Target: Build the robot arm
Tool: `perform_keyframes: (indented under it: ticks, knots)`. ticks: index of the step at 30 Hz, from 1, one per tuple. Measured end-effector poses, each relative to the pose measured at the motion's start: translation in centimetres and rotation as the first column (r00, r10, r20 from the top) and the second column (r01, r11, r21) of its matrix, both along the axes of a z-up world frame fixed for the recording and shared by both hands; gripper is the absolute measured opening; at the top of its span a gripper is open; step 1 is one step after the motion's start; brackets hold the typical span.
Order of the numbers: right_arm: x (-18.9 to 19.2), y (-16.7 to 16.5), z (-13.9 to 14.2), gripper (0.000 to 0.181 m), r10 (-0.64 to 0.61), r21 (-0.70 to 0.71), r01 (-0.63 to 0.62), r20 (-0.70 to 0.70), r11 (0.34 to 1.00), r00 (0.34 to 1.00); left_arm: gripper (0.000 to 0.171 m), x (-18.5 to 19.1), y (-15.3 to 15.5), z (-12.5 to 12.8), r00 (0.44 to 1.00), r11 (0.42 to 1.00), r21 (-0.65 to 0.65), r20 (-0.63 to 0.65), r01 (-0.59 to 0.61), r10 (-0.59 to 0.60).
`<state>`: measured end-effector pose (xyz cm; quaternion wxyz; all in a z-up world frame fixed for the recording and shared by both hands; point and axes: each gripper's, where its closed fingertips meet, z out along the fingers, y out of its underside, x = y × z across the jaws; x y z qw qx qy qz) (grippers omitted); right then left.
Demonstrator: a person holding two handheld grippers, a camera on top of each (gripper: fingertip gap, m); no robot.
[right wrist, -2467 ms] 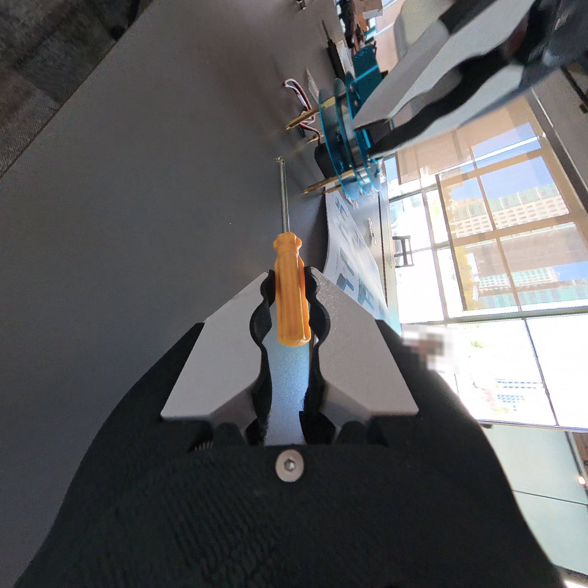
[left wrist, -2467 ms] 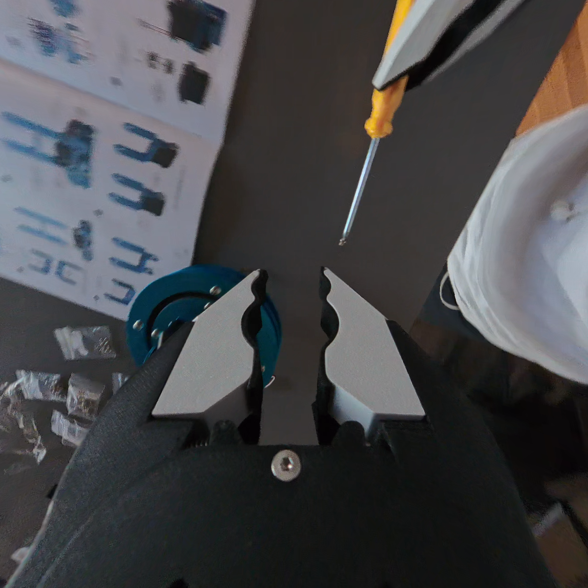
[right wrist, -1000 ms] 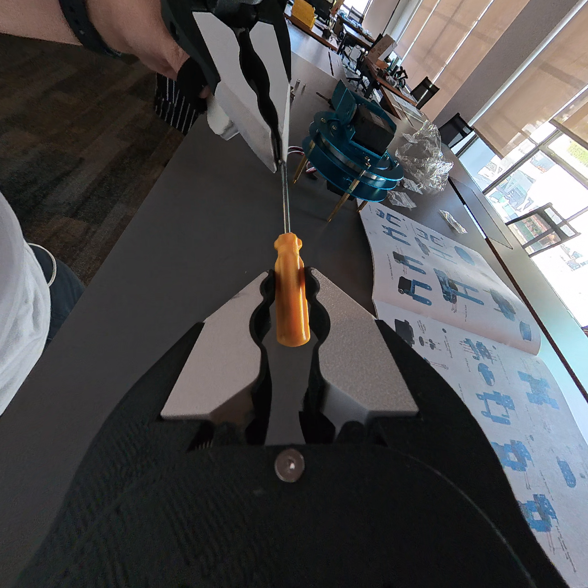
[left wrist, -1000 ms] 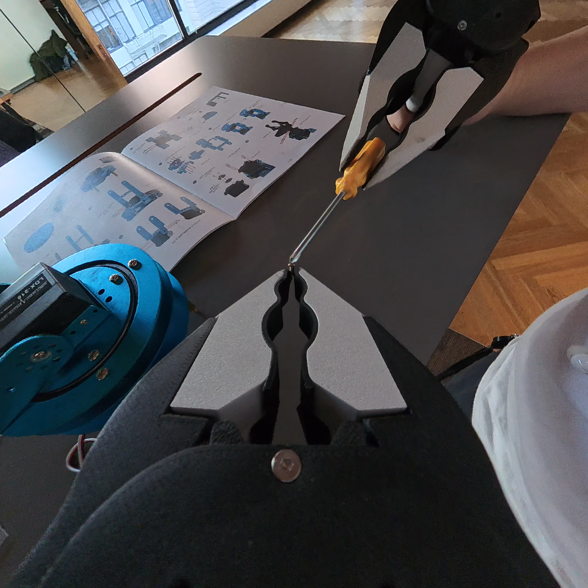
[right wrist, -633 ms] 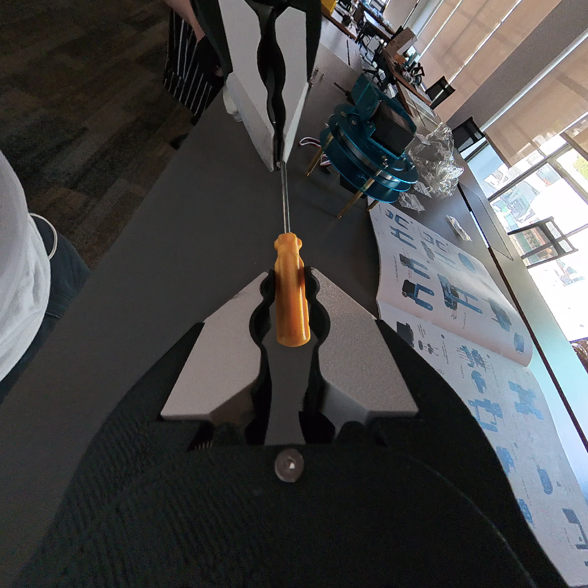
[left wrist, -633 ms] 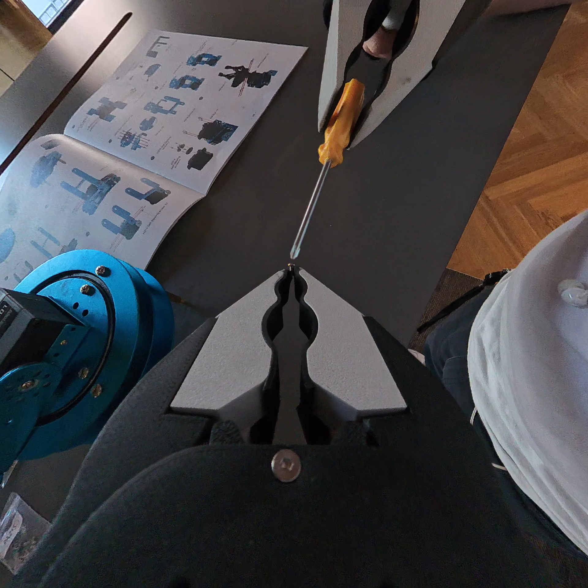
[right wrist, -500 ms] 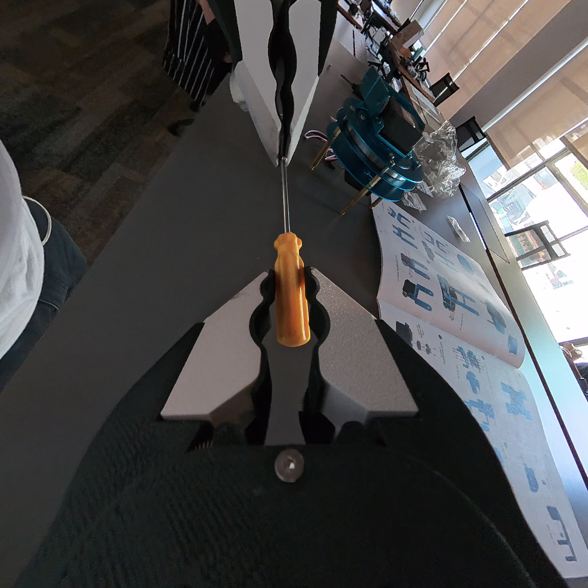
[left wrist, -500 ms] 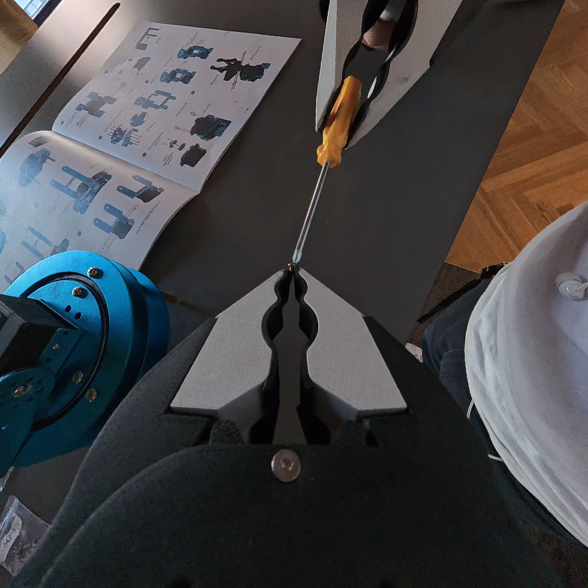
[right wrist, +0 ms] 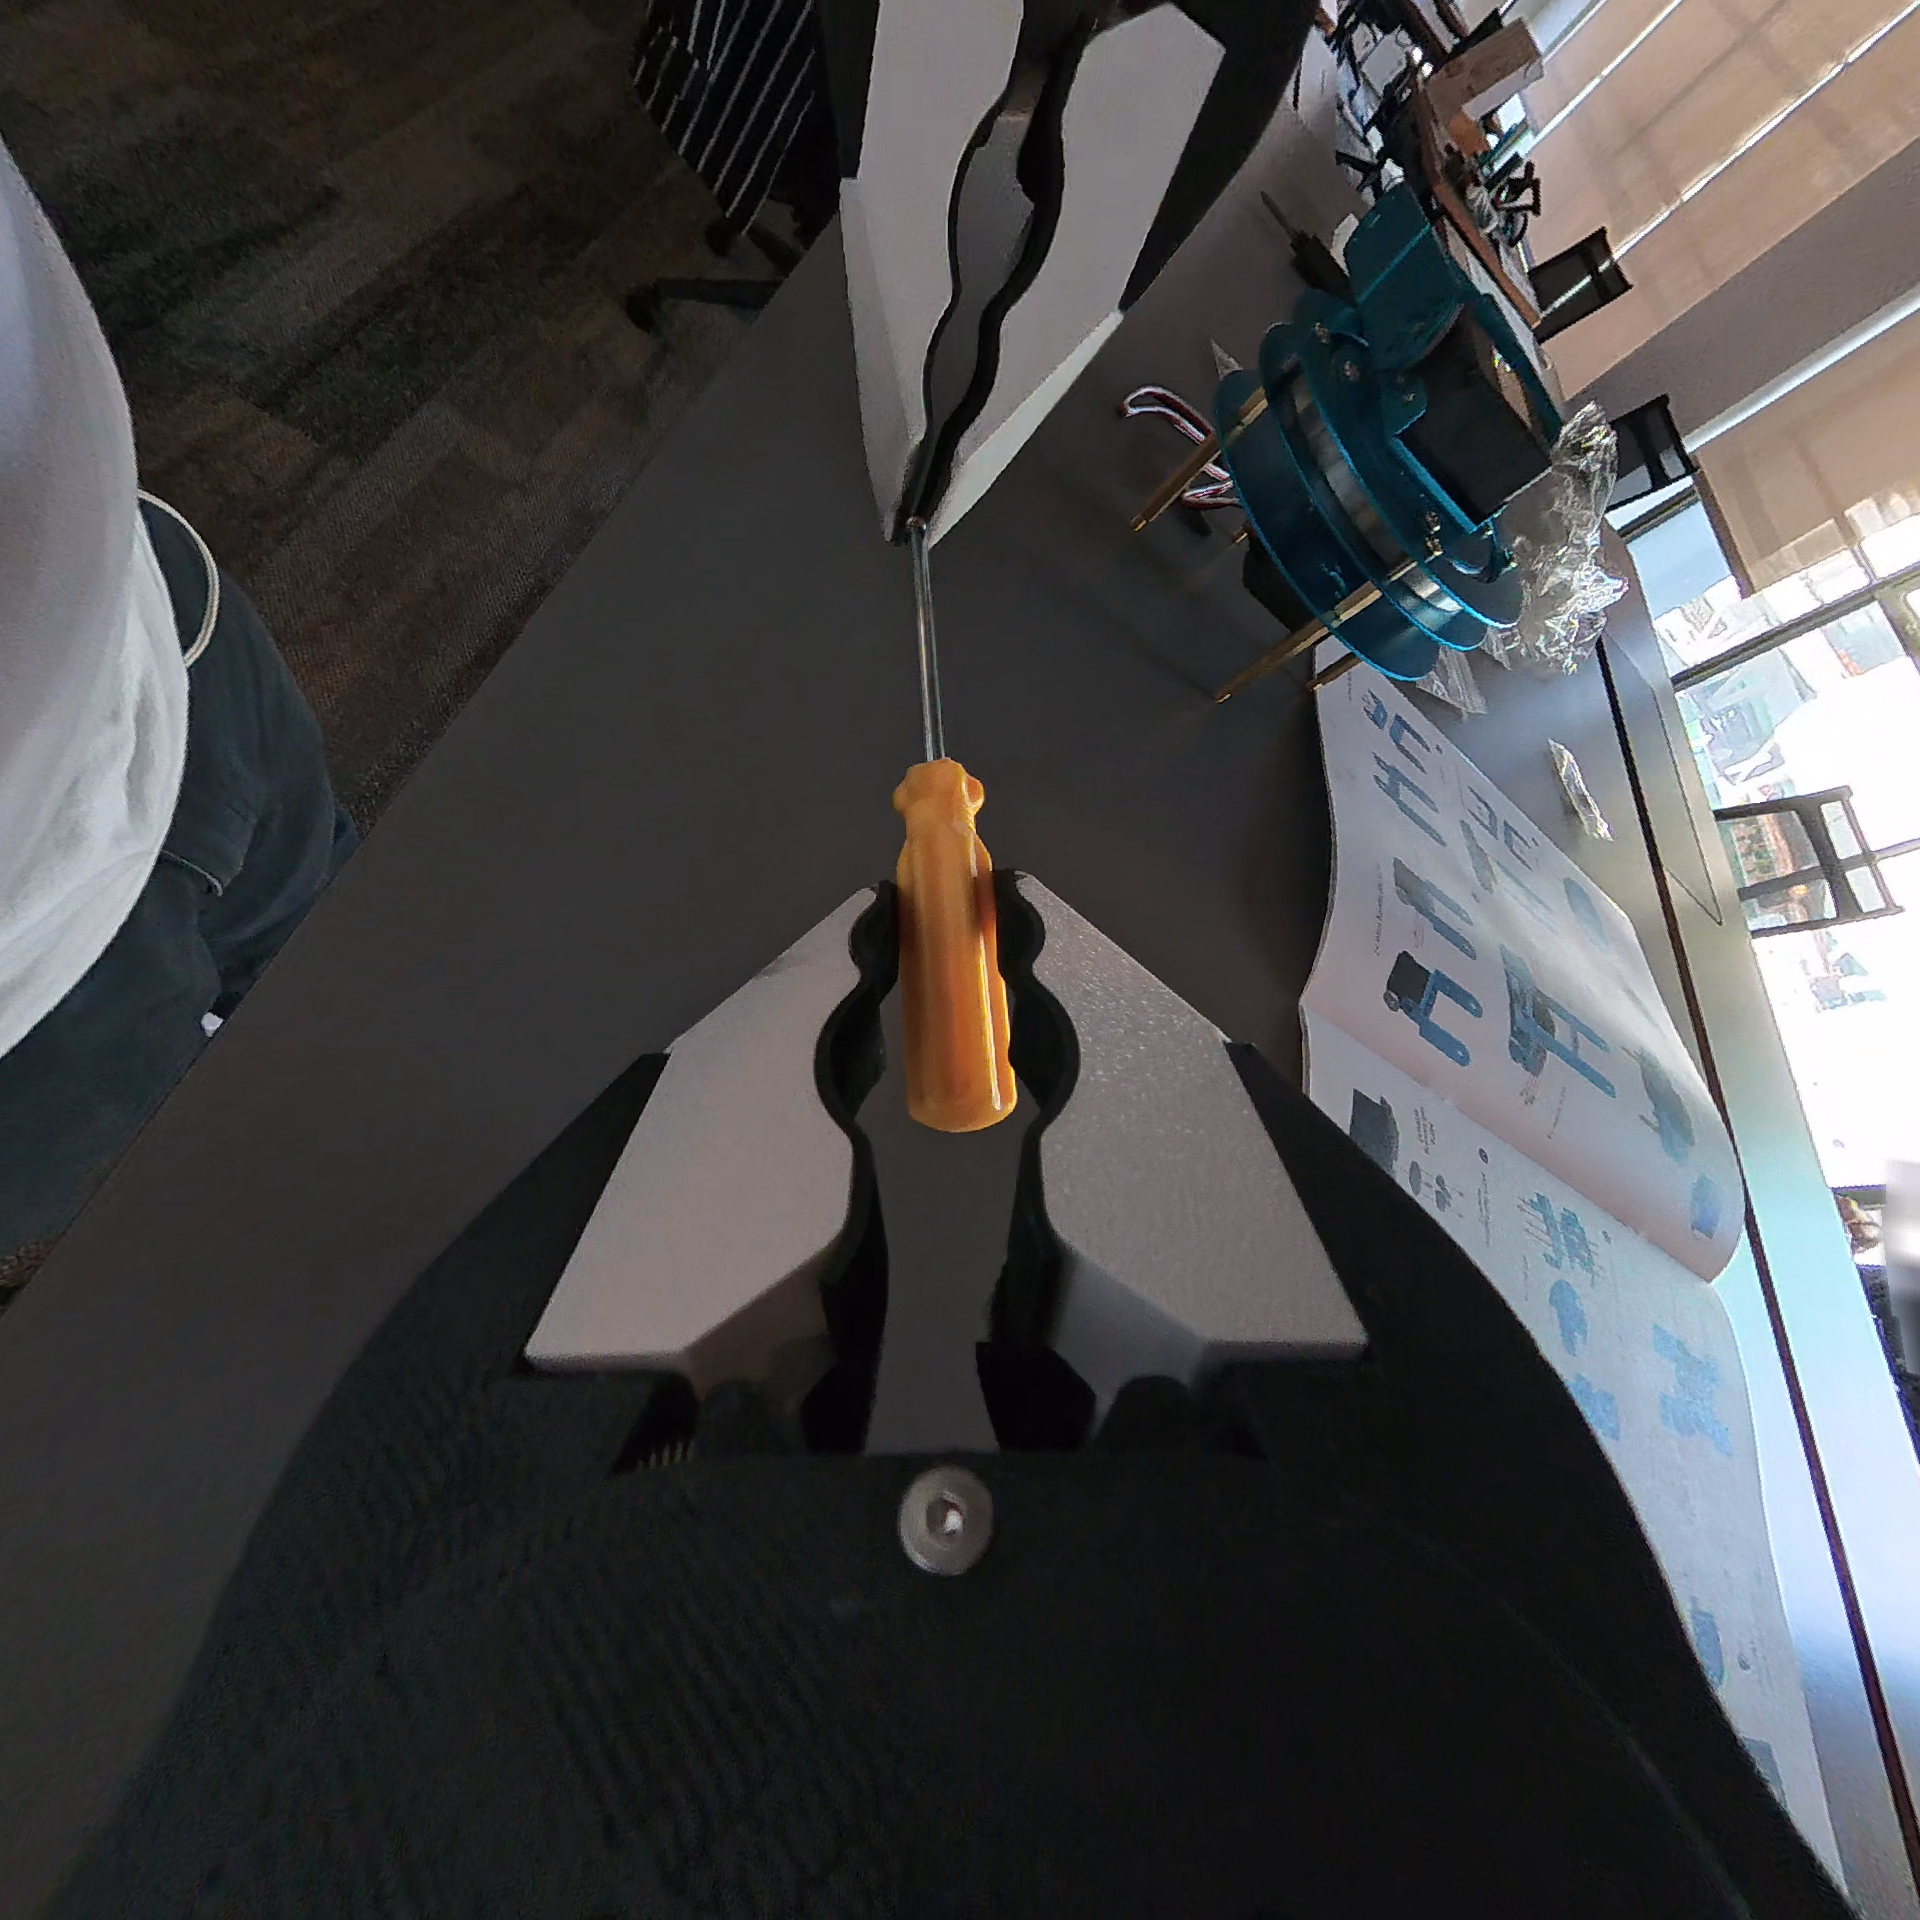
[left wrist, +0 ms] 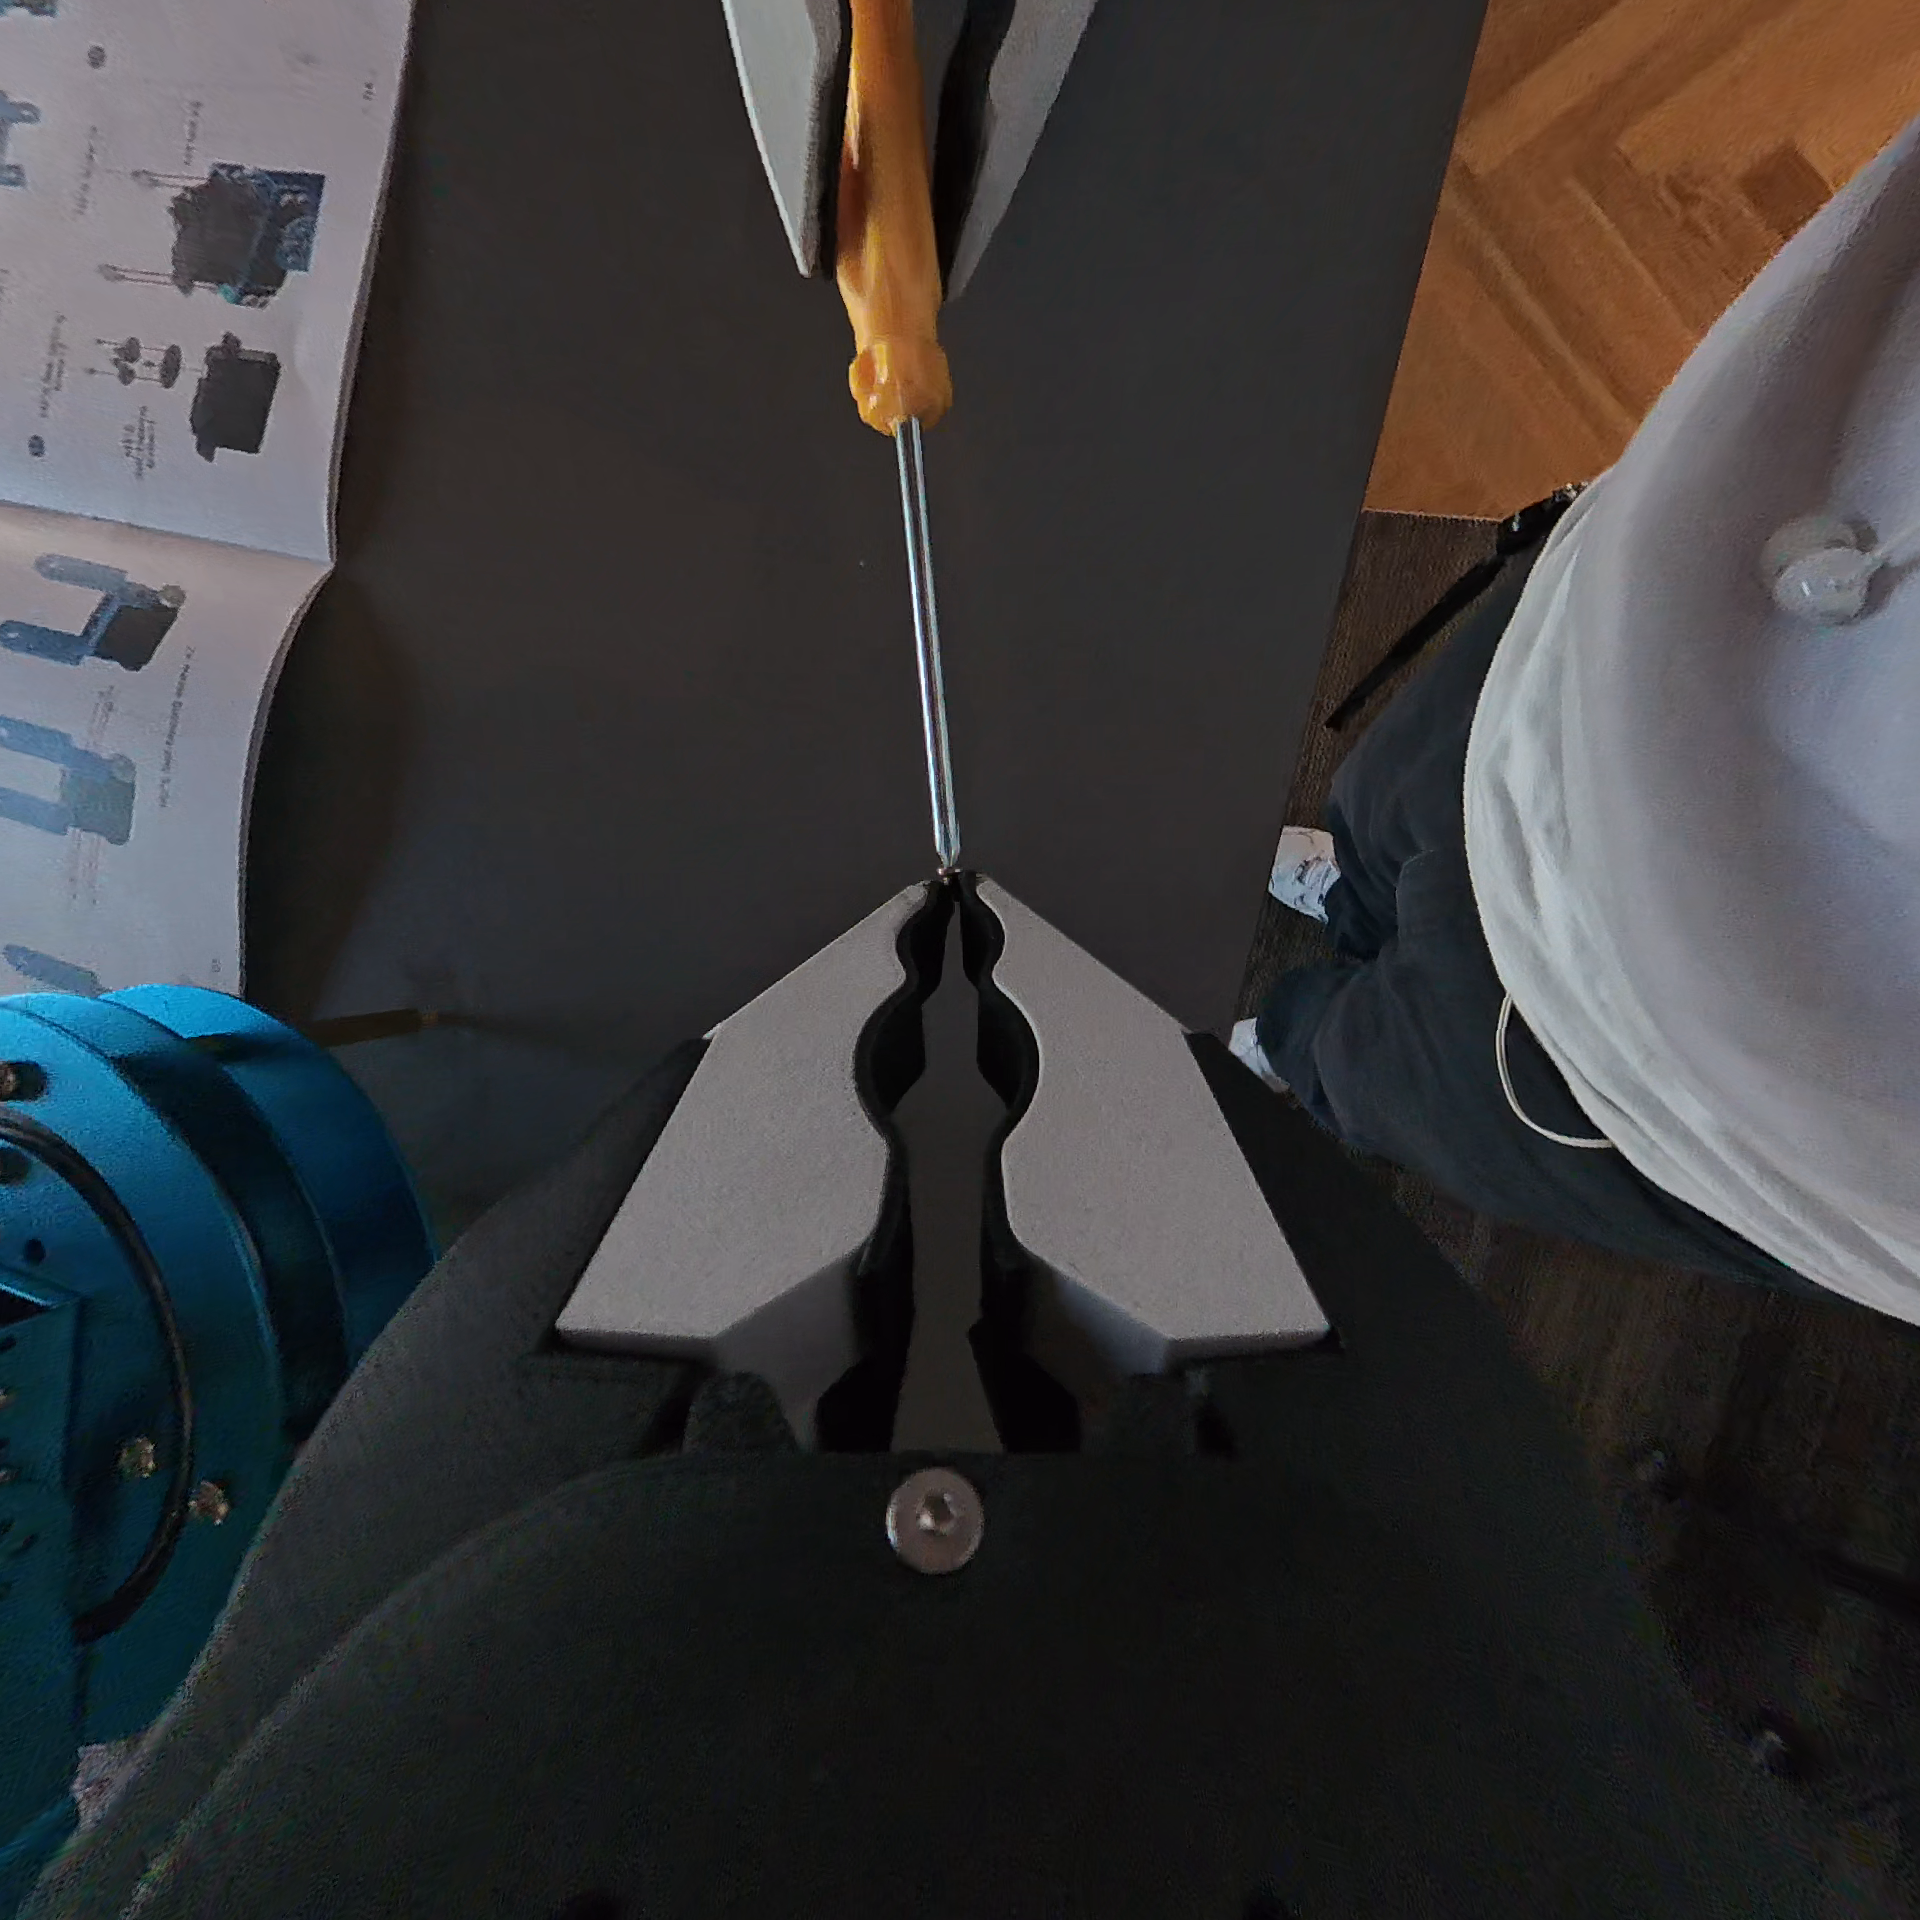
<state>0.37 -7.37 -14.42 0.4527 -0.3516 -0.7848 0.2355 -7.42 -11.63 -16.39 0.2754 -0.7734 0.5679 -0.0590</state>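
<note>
My right gripper [right wrist: 948, 883] is shut on the handle of an orange screwdriver [right wrist: 951, 966], which is held above the dark table [right wrist: 520, 935]. Its steel shaft points straight at my left gripper [right wrist: 914, 520]. In the left wrist view my left gripper [left wrist: 948, 883] is shut, its tips pinching a tiny dark part that looks like a small screw [left wrist: 948, 875]. The tip of the screwdriver [left wrist: 899, 343] touches that part. The right gripper [left wrist: 883, 260] shows at the top edge of that view.
A blue round servo assembly [left wrist: 156, 1195] on brass standoffs stands left of my left gripper and also shows in the right wrist view [right wrist: 1361, 488]. An open manual [left wrist: 135, 416] lies beyond it. Crumpled plastic bags [right wrist: 1569, 582] lie further off. A person in a white shirt [left wrist: 1714, 727] stands at the table edge. The grippers' ends are close to 10 centimeters from one another.
My left gripper, open 2.5 s ago, is shut. Both grippers turned to face each other head-on, and the screwdriver tip closed the gap and now touches the left tips.
</note>
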Motion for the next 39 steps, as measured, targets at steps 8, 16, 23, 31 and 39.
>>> perform_keyframes:
  ticks: [8,16,23,31,39]
  knots:
    - [0.0,0.3,-0.3,0.018,-0.038,-0.043,0.039,0.03,0.998,0.999,0.001,-0.2,0.6,-0.3,0.998,1.0,-0.018,-0.064,0.007,-0.008]
    - [-0.2,0.2,-0.5,0.017,-0.046,-0.061,0.049,0.046,0.997,0.998,0.001,-0.5,0.5,-0.5,0.996,0.999,-0.034,-0.083,0.01,-0.013]
    - [-0.1,0.1,-0.8,0.018,-0.046,-0.076,0.051,0.062,0.996,0.997,0.001,-0.5,0.6,-0.6,0.994,0.999,-0.035,-0.105,0.015,-0.019]
    - [-0.2,-0.1,-1.5,0.018,-0.061,-0.198,0.087,0.133,0.976,0.989,0.002,-0.8,0.5,-0.8,0.988,0.998,-0.056,-0.154,0.02,-0.029]
    - [-0.4,-0.1,-0.9,0.017,-0.073,-0.363,0.123,0.149,0.924,0.986,0.001,-1.2,0.9,-0.5,0.973,0.993,-0.11,-0.221,0.039,-0.063]
